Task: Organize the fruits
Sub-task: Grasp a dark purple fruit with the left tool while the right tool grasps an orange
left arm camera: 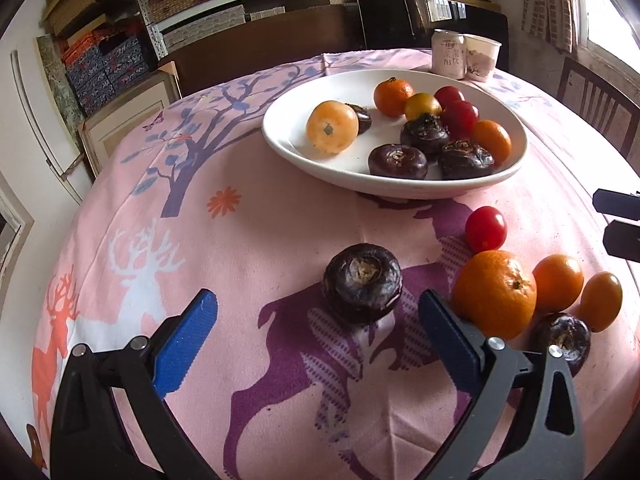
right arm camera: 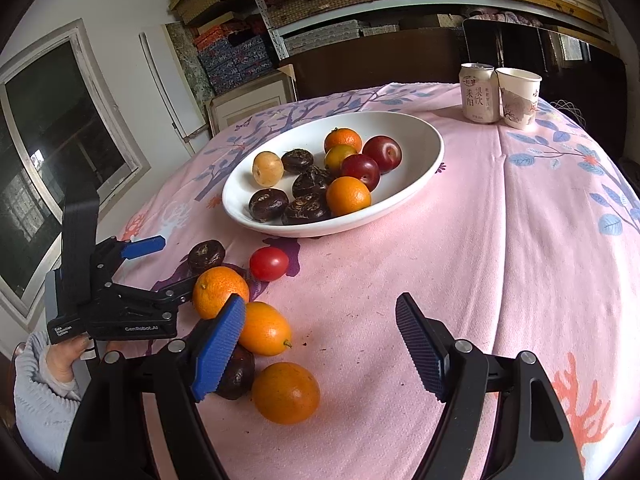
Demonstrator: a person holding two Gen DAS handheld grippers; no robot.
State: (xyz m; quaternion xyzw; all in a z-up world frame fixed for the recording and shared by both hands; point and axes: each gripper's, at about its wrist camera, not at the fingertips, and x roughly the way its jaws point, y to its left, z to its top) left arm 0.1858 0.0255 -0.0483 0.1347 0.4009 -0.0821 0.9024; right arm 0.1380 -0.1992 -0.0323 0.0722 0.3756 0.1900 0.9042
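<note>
Left edge of the table: a hand [right arm camera: 66, 360] in a grey knit sleeve [right arm camera: 40, 408] holds the left gripper [left arm camera: 318, 312], tilted down toward the pink deer-print tablecloth [left arm camera: 248, 240]. Its blue pads stand wide apart, nothing between them; a dark water chestnut [left arm camera: 362, 283] lies on the cloth just beyond the gap, untouched.

Right of that, loose fruit in a cluster on the cloth: a mandarin [left arm camera: 496, 294] touching the outside of the left gripper's right pad, a red cherry tomato [left arm camera: 485, 229] just behind it, two smaller orange fruits [left arm camera: 558, 283] beside it, and a second water chestnut [left arm camera: 564, 338] partly hidden behind the finger.

Centre, farther back: white oval bowl [right arm camera: 424, 160] holding water chestnuts, orange fruits, one pale yellow fruit and two red fruits.

Right gripper [right arm camera: 320, 340]: jaws wide apart, empty, over bare cloth; its left pad overlaps the loose cluster in view, contact not determinable.

Far right rear: a drink can [right arm camera: 480, 94] and a paper cup [right arm camera: 519, 98], side by side.
</note>
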